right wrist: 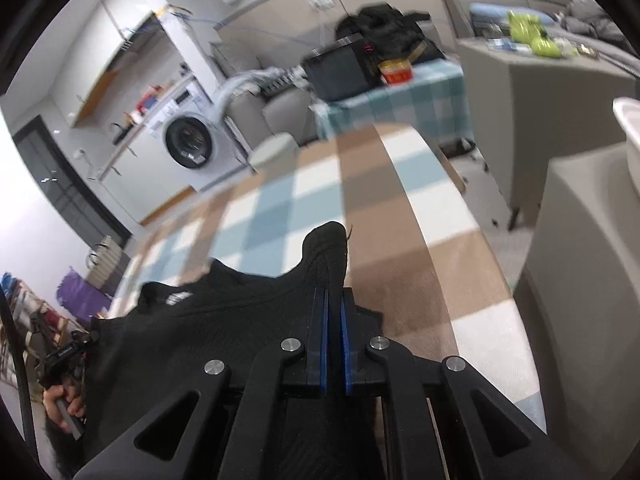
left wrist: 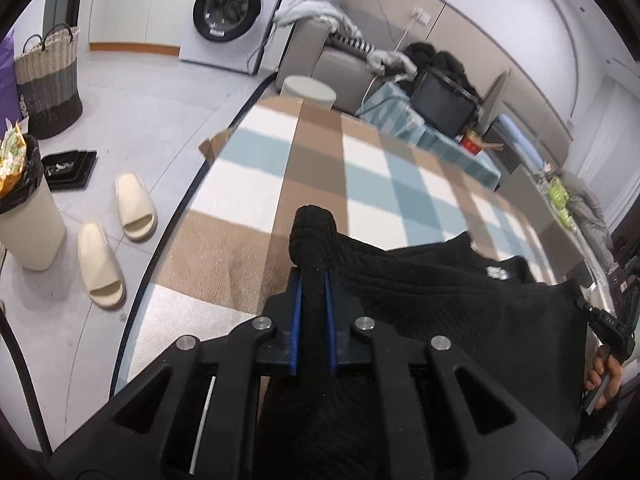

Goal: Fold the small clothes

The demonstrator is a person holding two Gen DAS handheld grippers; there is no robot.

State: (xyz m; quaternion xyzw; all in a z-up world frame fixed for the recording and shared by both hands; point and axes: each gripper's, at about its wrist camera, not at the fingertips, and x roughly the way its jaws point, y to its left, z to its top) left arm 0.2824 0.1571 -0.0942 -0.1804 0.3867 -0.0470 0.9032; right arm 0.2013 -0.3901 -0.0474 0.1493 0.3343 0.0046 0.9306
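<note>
Black knitted cloth fills the near part of both views: we have a small dark garment (left wrist: 440, 300) pinched in 2 places. Our left tool (left wrist: 313, 276) has its blue pads closed tight on a bunched corner of the garment, which pokes out beyond the tips. Our right tool (right wrist: 334, 300) is closed the same way on another corner, a peak of cloth standing up past its fingers. Between the 2 grips the garment hangs in a slack sheet, its white label (left wrist: 496, 273) facing up; whether its lower part rests on the worktop or hangs free we cannot tell.

We judge this to be the start of a fold: both corners are gripped, and the cloth is not yet laid out. The next move calls for drawing the 2 tools apart until the edge between them is taut, then carrying it forward over the checked tablecloth (left wrist: 320, 160) and lowering it flat, keeping both grips level so the cloth does not twist.

Farther off, the worktop is bare ahead of the garment. Beyond it lie a pair of cream slippers (left wrist: 116, 236) on the floor, a woven basket (left wrist: 48, 80), and a washing machine (left wrist: 232, 12) against the far wall.
</note>
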